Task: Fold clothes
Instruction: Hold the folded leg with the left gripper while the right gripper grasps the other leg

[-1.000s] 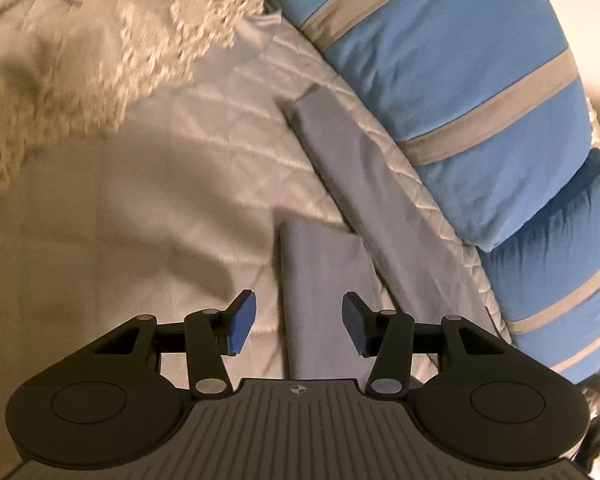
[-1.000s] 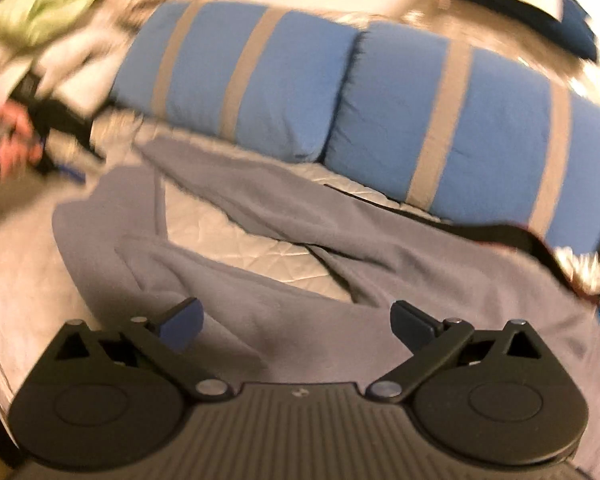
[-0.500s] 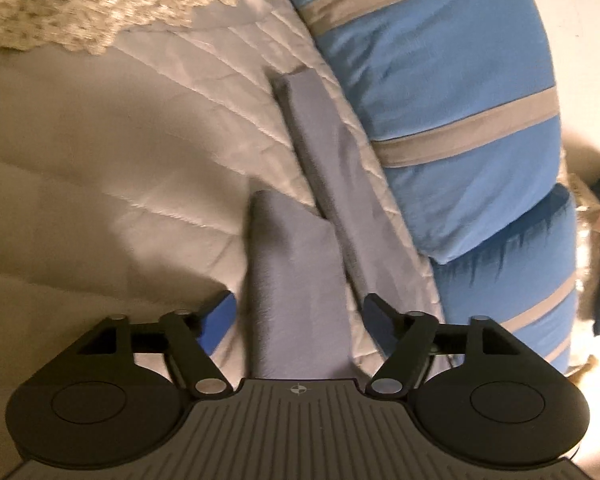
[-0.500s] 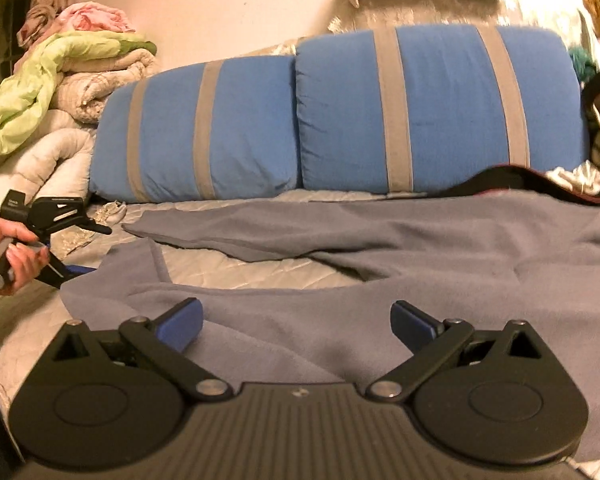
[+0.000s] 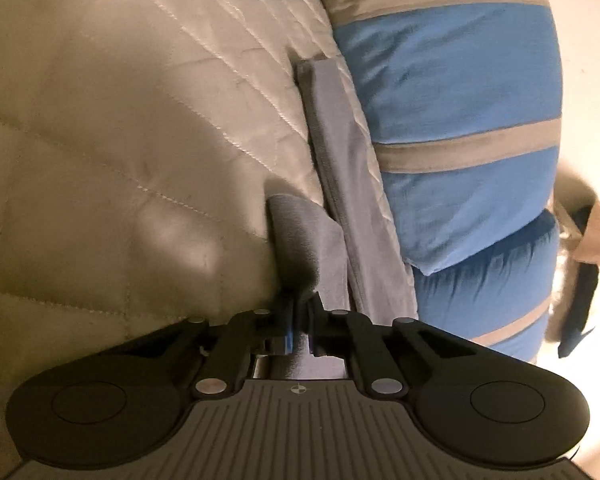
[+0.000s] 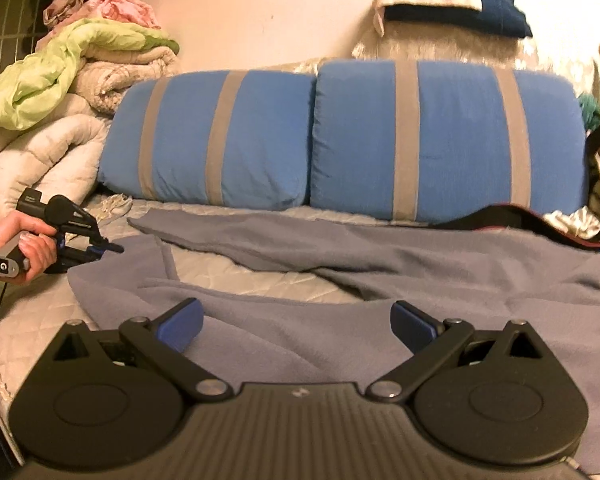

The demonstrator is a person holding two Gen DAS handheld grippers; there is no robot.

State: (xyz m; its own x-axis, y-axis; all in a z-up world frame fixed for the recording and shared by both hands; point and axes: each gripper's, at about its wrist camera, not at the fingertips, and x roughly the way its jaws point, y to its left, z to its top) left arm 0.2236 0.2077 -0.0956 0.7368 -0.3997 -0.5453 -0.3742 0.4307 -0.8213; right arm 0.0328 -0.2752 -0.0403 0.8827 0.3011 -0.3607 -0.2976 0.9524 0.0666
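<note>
left wrist view: the left gripper [image 5: 299,322] has its blue pads pressed together on the cuff end of the nearer leg of the grey fleece trousers [image 5: 300,236], and the cloth bunches up between and just ahead of the fingers. from the grip, this leg runs back under the gripper body. the other leg [image 5: 340,152] lies flat just beside it, its long axis running straight away from the gripper along the foot of the blue striped pillows [image 5: 440,120]. both legs rest on the quilted bedspread [image 5: 120,140], on the side of the pillows that faces the gripper.

right wrist view: the right gripper [image 6: 296,326] stands spread wide with nothing between its pads, hovering over the trousers [image 6: 380,264] near their waist end. the garment stretches crosswise in front of the pillows [image 6: 340,140], with the long axis parallel to them. its two legs reach left, where a hand [image 6: 28,240] holds the left gripper [image 6: 100,248] at the nearer cuff. a strip of bedspread [image 6: 240,272] shows between the legs. the right gripper is the nearer one to the waist, so a lengthwise fold likely turns on it pinching there while the left carries the cuff across.
</note>
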